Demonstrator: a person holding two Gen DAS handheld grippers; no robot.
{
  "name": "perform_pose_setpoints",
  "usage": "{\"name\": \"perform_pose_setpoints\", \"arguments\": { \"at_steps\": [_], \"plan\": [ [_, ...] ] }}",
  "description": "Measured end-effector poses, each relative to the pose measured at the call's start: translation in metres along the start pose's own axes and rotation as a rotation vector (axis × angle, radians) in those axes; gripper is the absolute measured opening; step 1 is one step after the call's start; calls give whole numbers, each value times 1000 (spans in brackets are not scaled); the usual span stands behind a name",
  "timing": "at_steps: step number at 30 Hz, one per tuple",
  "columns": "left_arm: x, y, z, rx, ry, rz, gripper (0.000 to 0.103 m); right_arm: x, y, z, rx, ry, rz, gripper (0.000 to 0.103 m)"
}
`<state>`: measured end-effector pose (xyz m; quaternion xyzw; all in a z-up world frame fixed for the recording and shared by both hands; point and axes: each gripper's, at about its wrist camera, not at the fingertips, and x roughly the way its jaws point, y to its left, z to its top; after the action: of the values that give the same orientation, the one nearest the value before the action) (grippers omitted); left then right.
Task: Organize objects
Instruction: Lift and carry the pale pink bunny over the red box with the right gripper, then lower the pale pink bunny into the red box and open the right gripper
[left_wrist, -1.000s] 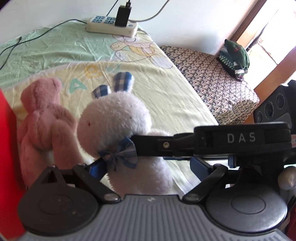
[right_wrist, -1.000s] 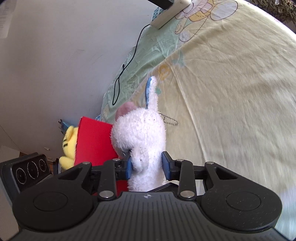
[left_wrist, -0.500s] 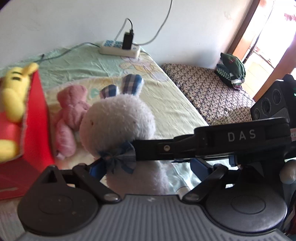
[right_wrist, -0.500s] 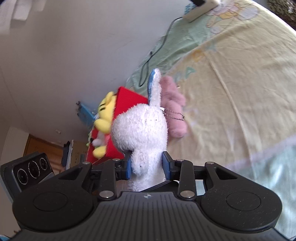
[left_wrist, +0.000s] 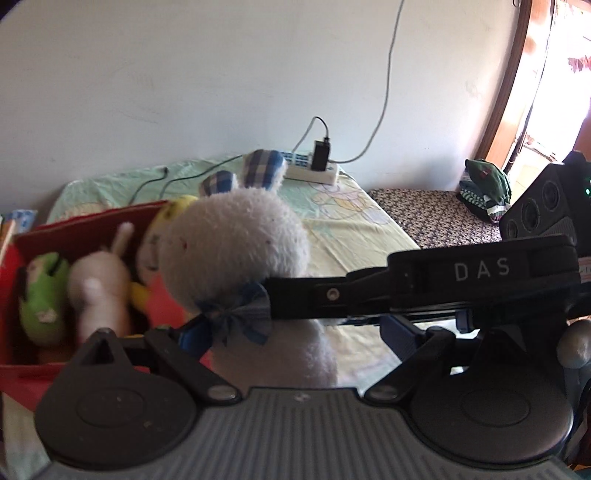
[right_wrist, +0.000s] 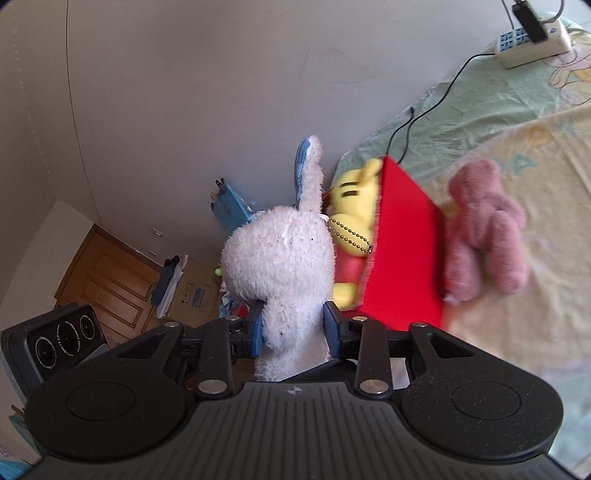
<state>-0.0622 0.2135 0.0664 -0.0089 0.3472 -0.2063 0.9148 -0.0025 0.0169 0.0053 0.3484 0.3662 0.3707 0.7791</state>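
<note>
Right tongs (right_wrist: 293, 328): I clamp the bunny (right_wrist: 284, 258) at its neck.
Left tongs (left_wrist: 295, 334): spread wide around the bunny (left_wrist: 236, 251).
Box (right_wrist: 402, 254): red, on the bed (right_wrist: 517, 147).

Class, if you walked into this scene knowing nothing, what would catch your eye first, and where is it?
A fluffy white plush rabbit with blue checked ears fills the middle, squeezed by the right gripper. Behind it stands a bright red open box with a yellow plush toy inside. A pink plush bear lies on the bedsheet beside the box.
</note>
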Motion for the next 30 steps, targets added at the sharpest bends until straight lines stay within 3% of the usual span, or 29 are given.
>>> {"name": "perform_pose_setpoints", "arguments": {
  "at_steps": [8,13,22,30],
  "plan": [
    [-35,82,2,2,-33,26,93,74,38,-5,-7,-31,23,35],
    [-31,127,11,-12,-27,19,93,113,51,-1,-16,-52,-5,35],
    [8,188,4,-100,52,-61,95,163,48,-1,21,-6,-157,35],
    [28,198,-4,-111,99,-74,93,175,46,-11,-8,-11,-281,31]
  ]
}}
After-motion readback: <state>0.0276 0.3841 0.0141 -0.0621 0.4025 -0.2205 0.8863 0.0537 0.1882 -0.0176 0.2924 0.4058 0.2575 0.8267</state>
